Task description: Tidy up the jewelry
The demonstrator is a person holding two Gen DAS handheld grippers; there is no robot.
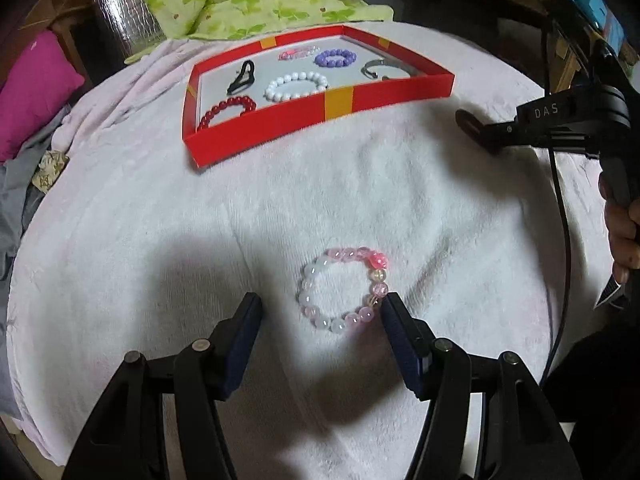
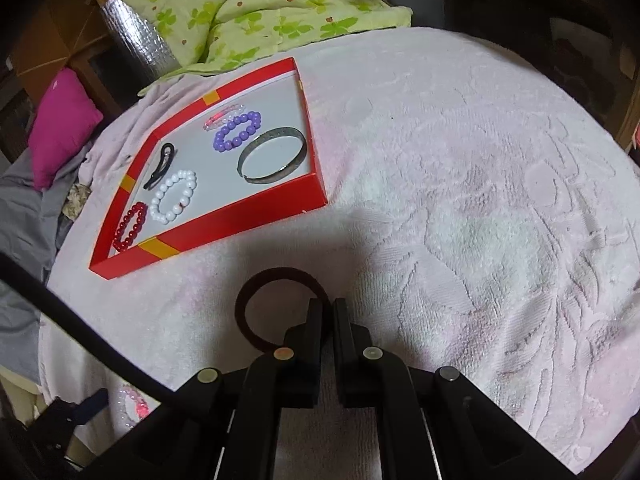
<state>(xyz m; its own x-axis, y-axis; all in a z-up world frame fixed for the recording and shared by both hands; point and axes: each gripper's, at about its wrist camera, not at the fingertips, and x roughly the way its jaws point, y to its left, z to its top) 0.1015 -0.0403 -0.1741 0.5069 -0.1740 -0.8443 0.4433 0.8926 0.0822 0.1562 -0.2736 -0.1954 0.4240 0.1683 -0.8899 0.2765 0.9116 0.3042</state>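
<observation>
Pink-and-white bracelet (image 1: 343, 289): glossy round beads, pale white on one side, pink on the other, with one brighter pink bead at the top; it lay flat on the towel (image 1: 280, 208), well short of the box.
Your left gripper (image 1: 320, 306): you had its fingers spread wide around the bracelet, the right fingertip (image 1: 394, 308) touching the beads, the other fingertip clear of them.
Dark hair tie (image 2: 256, 288): a plain brown loop, hanging ahead of your right tool.
Your right gripper (image 2: 329, 308): you had it pinched tight on the tie's band, above the towel and near the box.
Red box (image 2: 208, 236): shallow, with yellow stripes and a pale floor; you had six pieces in it: red beads (image 2: 130, 227), white beads (image 2: 174, 196), purple beads (image 2: 237, 131), a metal bangle (image 2: 273, 155), a black clip (image 2: 160, 170), and a clear pink strand (image 2: 222, 117).
</observation>
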